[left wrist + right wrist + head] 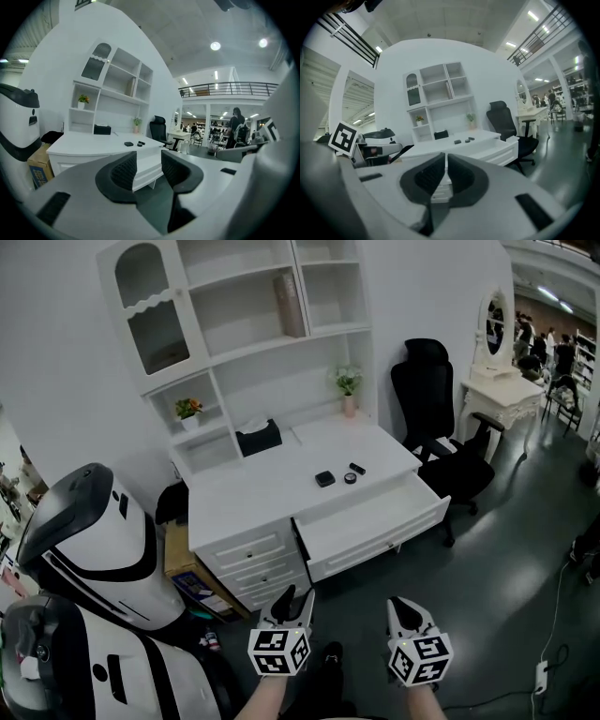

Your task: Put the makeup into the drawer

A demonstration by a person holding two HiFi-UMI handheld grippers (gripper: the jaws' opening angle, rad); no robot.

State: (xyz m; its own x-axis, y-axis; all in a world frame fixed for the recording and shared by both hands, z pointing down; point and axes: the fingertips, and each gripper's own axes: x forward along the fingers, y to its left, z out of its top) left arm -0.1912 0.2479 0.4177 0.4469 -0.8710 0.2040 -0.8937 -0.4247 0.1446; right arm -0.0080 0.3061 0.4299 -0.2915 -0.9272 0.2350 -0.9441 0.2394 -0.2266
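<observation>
1. Left white gripper (149, 163): jaws apart, nothing between.
2. Right white gripper (446, 163): jaws closed together, empty.
3. Small black makeup pieces (324, 478): lying on white desk top (253, 495), just behind open white drawer (380, 538), well apart from both grippers.

Eyes on 3 makeup bits, all lying flat on the white desk (253, 498), close together near its front-right edge. Square black compact (324, 478) on the left, small round pot (351, 478) just beside it, dark oblong tube (357, 468) just behind. Drawer (384, 542) right below them is pulled out, open, white inside.
</observation>
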